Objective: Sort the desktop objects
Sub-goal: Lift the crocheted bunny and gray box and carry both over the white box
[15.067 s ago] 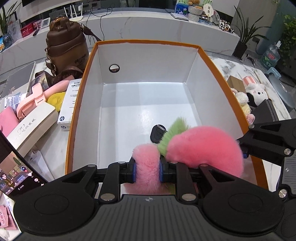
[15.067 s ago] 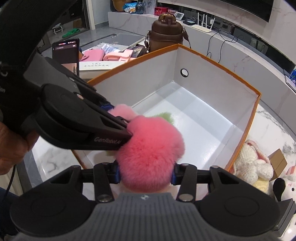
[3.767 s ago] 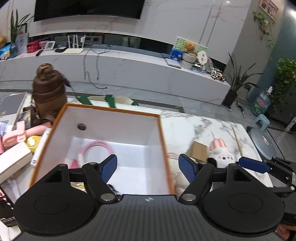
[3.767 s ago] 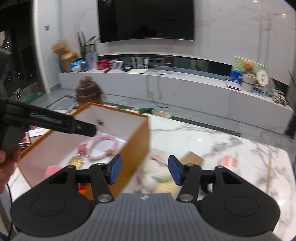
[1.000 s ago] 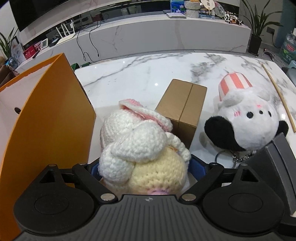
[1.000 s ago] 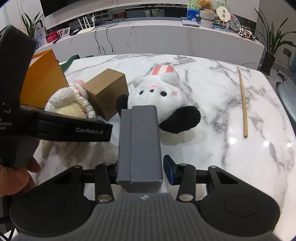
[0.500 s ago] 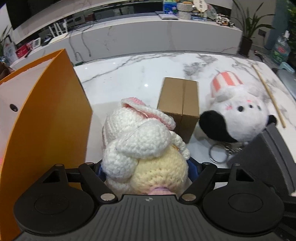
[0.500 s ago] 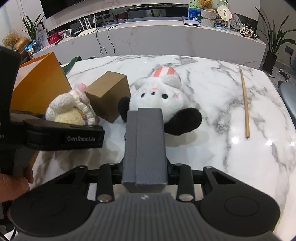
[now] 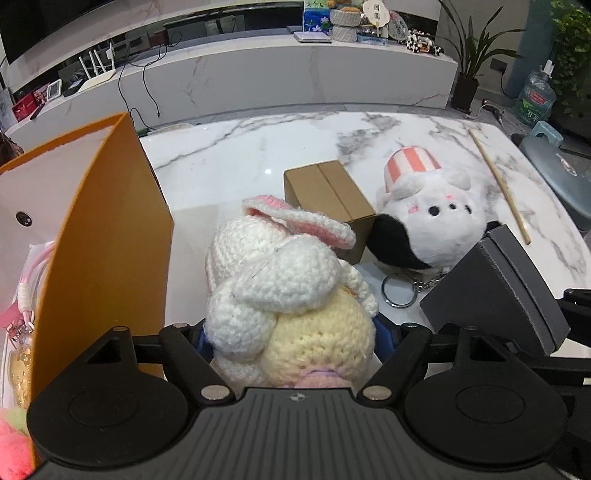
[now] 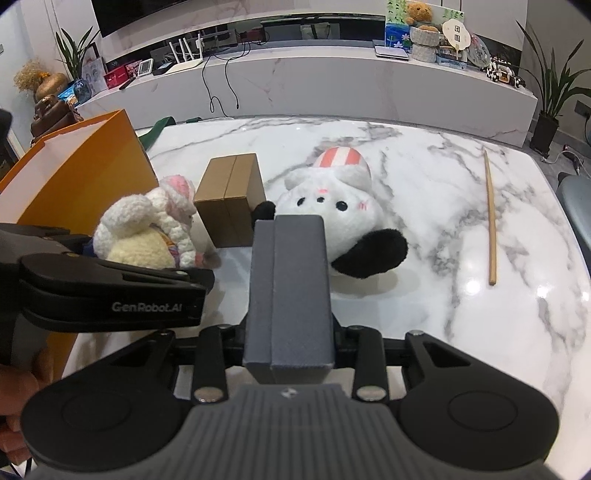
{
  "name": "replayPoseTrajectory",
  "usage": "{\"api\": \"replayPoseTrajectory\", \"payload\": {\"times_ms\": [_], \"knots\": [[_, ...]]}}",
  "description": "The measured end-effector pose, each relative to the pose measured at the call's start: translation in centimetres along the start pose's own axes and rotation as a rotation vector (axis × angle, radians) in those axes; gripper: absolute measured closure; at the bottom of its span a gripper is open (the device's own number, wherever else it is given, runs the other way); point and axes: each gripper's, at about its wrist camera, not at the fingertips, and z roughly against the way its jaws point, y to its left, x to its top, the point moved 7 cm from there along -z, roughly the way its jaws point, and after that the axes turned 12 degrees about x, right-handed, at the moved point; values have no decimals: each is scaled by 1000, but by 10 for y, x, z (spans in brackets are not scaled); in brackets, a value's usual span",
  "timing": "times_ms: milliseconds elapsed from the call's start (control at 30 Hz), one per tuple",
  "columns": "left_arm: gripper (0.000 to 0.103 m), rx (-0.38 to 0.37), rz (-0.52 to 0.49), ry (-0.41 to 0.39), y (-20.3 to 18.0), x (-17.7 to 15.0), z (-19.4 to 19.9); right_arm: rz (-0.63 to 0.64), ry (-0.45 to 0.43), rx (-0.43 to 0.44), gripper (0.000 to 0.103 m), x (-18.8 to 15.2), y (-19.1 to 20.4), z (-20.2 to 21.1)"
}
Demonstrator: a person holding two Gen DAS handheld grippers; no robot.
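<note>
Both grippers are loaded for sorting: left gripper (image 9: 291,339) is clamped on a crocheted bunny (image 9: 284,280), right gripper (image 10: 290,350) on a grey box (image 10: 288,291), beside the orange bin (image 9: 107,236).

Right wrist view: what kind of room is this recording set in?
Probably a home living room: a marble-topped table stands before a long low media console, with a wall-mounted TV above it and potted plants nearby.

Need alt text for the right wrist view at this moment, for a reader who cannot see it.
The right gripper is shut on a dark grey box above a white marble table. Beyond it lie a white plush cat, a brown cardboard box and a wooden stick; at left, the left gripper holds a crocheted bunny beside an orange box.
</note>
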Motion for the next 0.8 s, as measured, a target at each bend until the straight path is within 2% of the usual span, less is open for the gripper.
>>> {"api": "replayPoseTrajectory", "payload": {"times_ms": [467, 800], "knots": [[12, -50, -23, -48, -3, 0, 38, -10, -73, -31, 67, 13, -6, 35], [12, -71, 28, -125, 23, 13, 72, 28, -153, -11, 67, 31, 23, 63]]}}
